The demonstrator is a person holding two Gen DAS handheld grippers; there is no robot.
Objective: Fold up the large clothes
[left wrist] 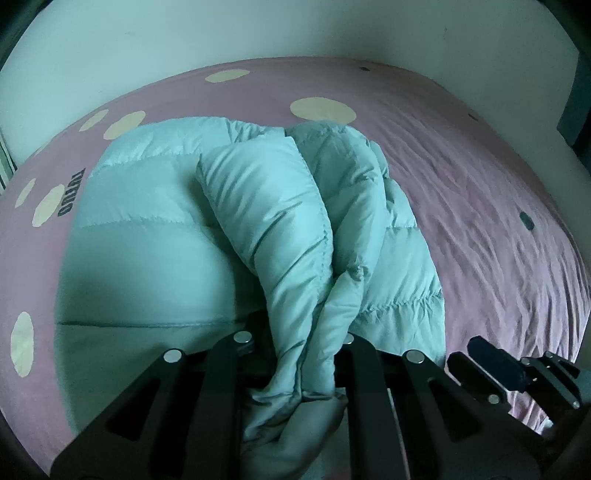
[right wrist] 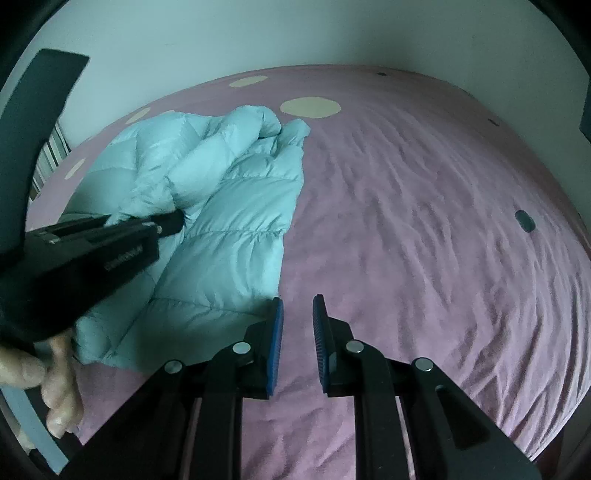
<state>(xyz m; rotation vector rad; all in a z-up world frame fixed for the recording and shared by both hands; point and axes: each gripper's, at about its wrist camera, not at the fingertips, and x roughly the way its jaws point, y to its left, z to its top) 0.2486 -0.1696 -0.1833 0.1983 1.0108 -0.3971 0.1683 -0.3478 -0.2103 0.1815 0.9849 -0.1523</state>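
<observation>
The left gripper pinches the puffy jacket. Beside the jacket, the right gripper hangs empty, slightly apart, over bare bedsheet.

The right gripper, its blue-padded jaws slightly apart and empty, hangs over a wrinkled pink bedsheet. To its left, the black left gripper pinches a puffy light-blue quilted jacket.

Bed covered by pink sheet, wrinkled across right half. Large cream dots printed on sheet toward bed's far and left sides; small dark dot near bed's right edge. Dark lettering on sheet by bed's left side. Pale wall behind bed. Striped fabric just past bed's left edge.
</observation>
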